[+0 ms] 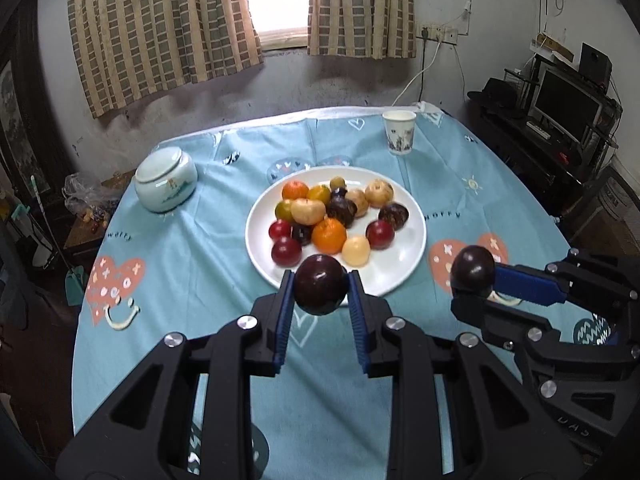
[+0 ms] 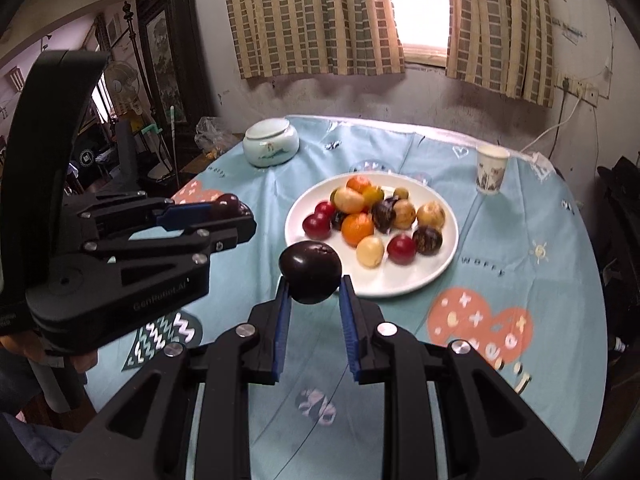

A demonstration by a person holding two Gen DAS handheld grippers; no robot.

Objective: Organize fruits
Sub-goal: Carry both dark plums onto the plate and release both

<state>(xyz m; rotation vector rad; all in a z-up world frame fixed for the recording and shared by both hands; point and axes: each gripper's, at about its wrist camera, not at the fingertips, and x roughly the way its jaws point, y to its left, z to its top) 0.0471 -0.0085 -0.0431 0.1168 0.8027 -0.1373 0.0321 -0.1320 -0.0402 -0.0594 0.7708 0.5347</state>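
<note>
A dark plum (image 1: 320, 290) sits clamped between each gripper's jaws.

The left gripper (image 1: 320, 290) fingers (image 1: 285, 300) clamp a dark plum (image 1: 320, 289) above the white plate (image 1: 408, 256).

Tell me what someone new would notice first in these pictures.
Each black two-finger gripper, left gripper and right gripper, is shut on a round dark purple plum, held above the blue patterned tablecloth. Just beyond them sits a round white plate heaped with orange, red, yellow and dark fruits.
</note>
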